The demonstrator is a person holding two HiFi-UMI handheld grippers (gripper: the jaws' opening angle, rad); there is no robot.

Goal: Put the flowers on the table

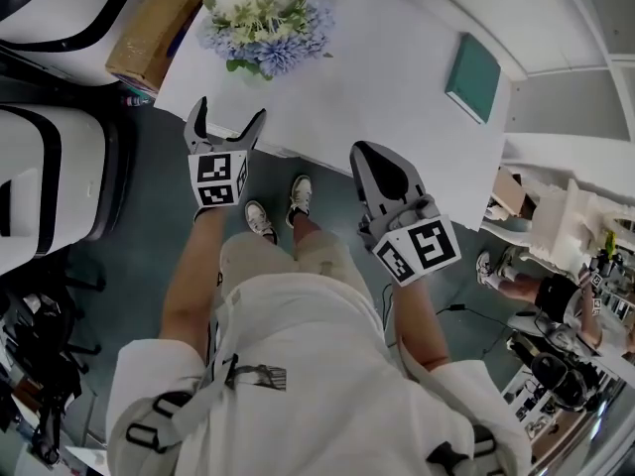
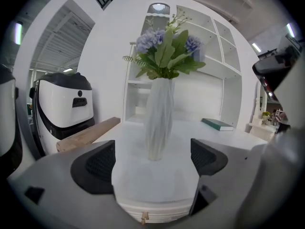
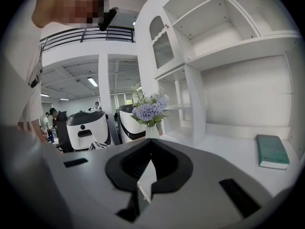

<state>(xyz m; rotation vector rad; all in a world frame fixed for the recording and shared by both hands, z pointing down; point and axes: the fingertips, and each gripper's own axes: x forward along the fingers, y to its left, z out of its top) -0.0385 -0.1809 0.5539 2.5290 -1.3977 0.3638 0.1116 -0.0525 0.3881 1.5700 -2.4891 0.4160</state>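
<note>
Grippers hover off the table's near edge; the flowers stand on it.
Left gripper (image 1: 225, 127) has its jaws spread wide and empty, facing the white vase (image 2: 158, 118) of flowers (image 1: 263, 13) near the left edge of the table (image 1: 397, 97). Right gripper (image 1: 372, 159) has its jaws pressed together, holding nothing. A green book (image 1: 473, 77) lies near the right edge.
</note>
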